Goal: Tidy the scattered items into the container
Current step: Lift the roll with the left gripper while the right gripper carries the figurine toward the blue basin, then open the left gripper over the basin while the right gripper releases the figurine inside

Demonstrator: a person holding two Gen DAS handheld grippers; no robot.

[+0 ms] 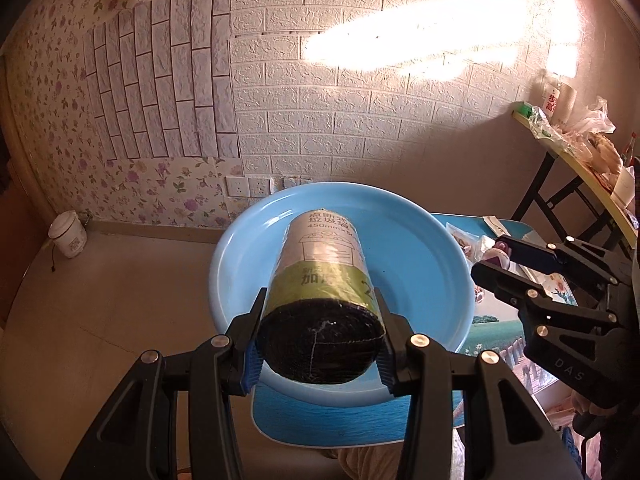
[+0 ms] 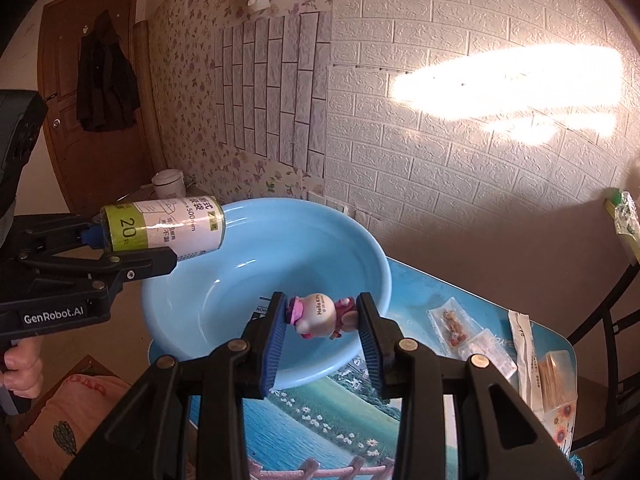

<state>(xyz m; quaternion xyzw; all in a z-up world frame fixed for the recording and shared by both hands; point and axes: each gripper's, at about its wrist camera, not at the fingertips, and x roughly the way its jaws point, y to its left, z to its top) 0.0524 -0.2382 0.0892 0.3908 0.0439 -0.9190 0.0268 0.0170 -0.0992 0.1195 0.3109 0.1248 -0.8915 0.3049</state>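
Note:
My left gripper is shut on a roll of black trash bags with a green and white label, held lengthwise above the light blue basin. The roll and the left gripper also show at the left of the right wrist view. My right gripper is shut on a small pink and white Hello Kitty figure, held over the near rim of the basin. In the left wrist view the right gripper is at the basin's right edge. The basin's inside looks bare.
The basin stands on a small table with a landscape print. To its right lie small clear packets, a white wrapper and a pack of toothpicks. A folding table with bags stands at the far right. A white pot sits on the floor.

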